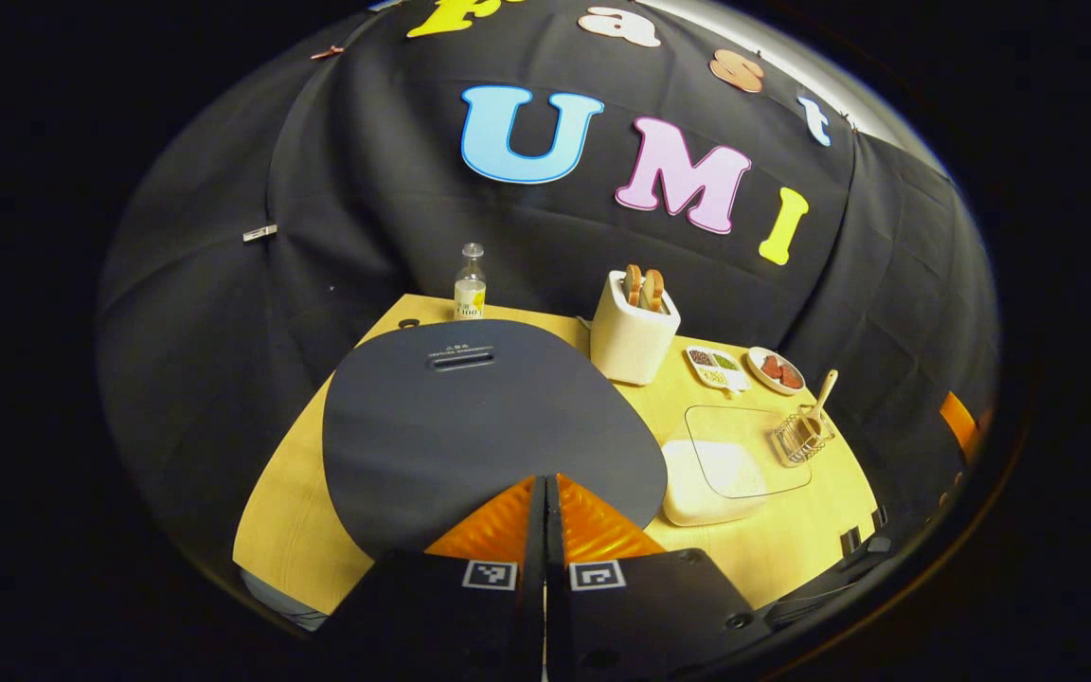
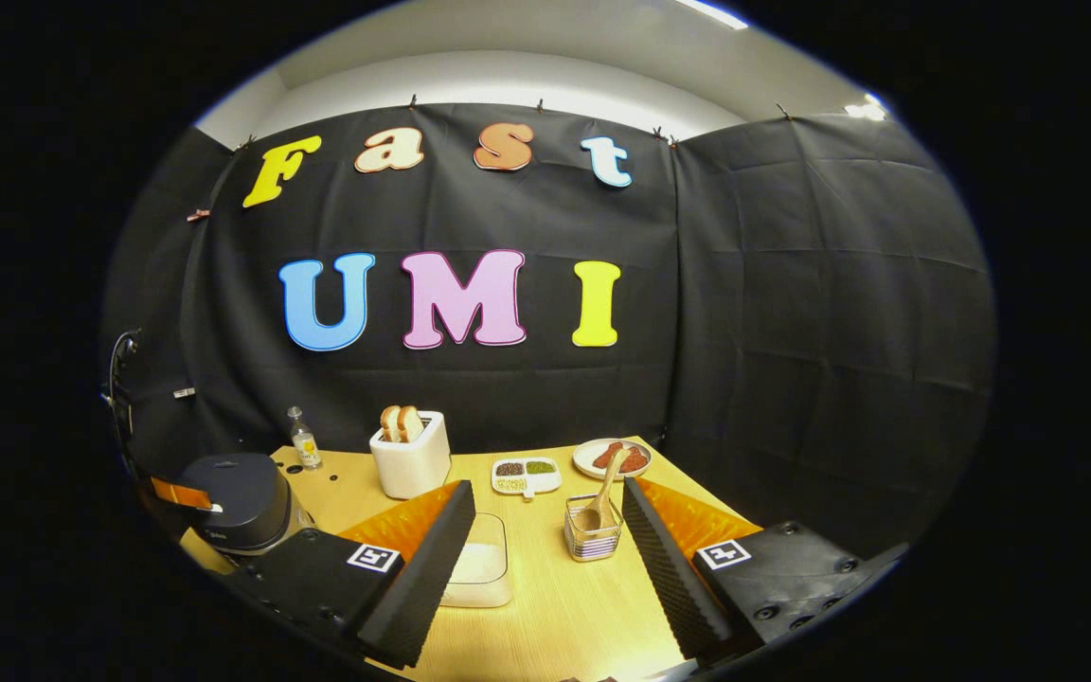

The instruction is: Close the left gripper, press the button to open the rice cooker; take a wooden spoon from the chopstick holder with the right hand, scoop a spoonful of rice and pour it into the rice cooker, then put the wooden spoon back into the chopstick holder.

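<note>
The left gripper (image 1: 545, 493), fingers pressed together into one blunt tip for the button, hangs over the closed rice cooker (image 1: 470, 417) at the table's left edge. The right gripper (image 2: 545, 549), spread wide, faces the wooden spoon (image 2: 602, 493) upright in the chopstick holder (image 2: 593, 540) mid-table.

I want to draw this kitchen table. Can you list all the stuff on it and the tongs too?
rice cooker: one, dark grey, lid shut, table's left end
bottle: one, clear, back left corner
toaster: one, white, two bread slices, back
divided dish: one, white, beside toaster
plate: one, white, reddish food
rice container: one, white with clear lid, front
chopstick holder: one, wire, holding wooden spoon
table: one, light wood
left tongs: orange-black, shut, over cooker
right tongs: orange-black, open
</note>
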Motion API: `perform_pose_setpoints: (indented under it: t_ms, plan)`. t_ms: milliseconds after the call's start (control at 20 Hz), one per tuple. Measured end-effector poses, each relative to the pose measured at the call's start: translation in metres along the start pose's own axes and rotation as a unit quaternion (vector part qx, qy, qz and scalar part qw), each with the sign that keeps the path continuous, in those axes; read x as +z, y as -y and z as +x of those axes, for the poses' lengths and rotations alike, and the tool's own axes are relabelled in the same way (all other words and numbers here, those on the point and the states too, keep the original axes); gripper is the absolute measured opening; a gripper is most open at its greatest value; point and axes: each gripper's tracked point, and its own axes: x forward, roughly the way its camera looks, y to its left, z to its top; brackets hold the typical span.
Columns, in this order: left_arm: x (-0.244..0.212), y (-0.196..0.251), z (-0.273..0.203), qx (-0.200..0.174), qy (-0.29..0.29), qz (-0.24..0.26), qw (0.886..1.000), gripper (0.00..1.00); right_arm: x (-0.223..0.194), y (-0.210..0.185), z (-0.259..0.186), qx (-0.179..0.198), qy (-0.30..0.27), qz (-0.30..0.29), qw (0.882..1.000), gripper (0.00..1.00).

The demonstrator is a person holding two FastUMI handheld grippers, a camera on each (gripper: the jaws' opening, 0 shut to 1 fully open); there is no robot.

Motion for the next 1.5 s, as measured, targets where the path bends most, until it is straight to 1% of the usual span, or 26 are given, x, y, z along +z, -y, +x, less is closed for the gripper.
perform_pose_setpoints:
  t_ms: [200,300,350,550,600,750,800,850,950,1100,1200,1300,1450,1500]
  plan:
    - [-0.006,0.0,0.0,0.016,-0.007,0.011,1.0,0.07,-0.003,-0.003,0.01,0.009,-0.006,0.003,1.0,0.98]
    - [-0.005,-0.001,0.001,0.027,-0.008,0.005,1.0,0.07,-0.003,-0.005,0.017,0.018,-0.005,0.003,1.0,0.96]
    - [-0.006,0.0,0.001,0.031,-0.009,0.008,0.999,0.07,-0.003,-0.006,0.022,0.023,-0.005,0.003,1.0,0.98]
    - [-0.011,0.001,0.004,0.064,-0.014,0.026,0.998,0.07,-0.005,-0.004,0.038,0.042,-0.015,0.014,0.999,0.98]
    - [-0.008,0.001,0.003,0.071,-0.007,0.029,0.997,0.07,-0.005,-0.001,0.042,0.046,-0.015,0.016,0.999,0.98]
    - [0.002,0.002,-0.004,0.081,0.007,0.009,0.997,0.07,-0.003,0.012,0.055,0.048,-0.014,0.011,0.999,0.98]
    - [0.014,0.001,-0.008,0.088,0.024,-0.003,0.996,0.06,-0.002,0.017,0.06,0.047,-0.012,0.011,0.999,0.98]
    - [0.027,0.004,-0.019,0.099,0.055,-0.011,0.994,0.06,-0.003,0.022,0.066,0.047,-0.013,0.012,0.999,0.98]
    - [0.068,0.01,-0.043,0.121,0.121,-0.009,0.985,0.06,-0.004,0.029,0.077,0.048,-0.018,0.018,0.999,0.98]
    - [0.125,0.018,-0.081,0.165,0.204,0.024,0.965,0.06,-0.002,0.04,0.095,0.047,-0.017,0.027,0.998,0.98]
    - [0.142,0.032,-0.095,0.174,0.227,0.042,0.957,0.06,0.002,0.048,0.108,0.045,-0.014,0.032,0.998,0.98]
    - [0.14,0.048,-0.096,0.17,0.227,0.052,0.957,0.08,0.001,0.058,0.122,0.044,-0.014,0.037,0.998,0.98]
    - [0.135,0.074,-0.094,0.155,0.23,0.035,0.96,0.09,-0.012,0.069,0.141,0.044,-0.035,0.051,0.997,0.98]
    - [0.131,0.085,-0.091,0.146,0.23,0.029,0.962,0.18,-0.017,0.074,0.148,0.042,-0.043,0.052,0.997,0.99]
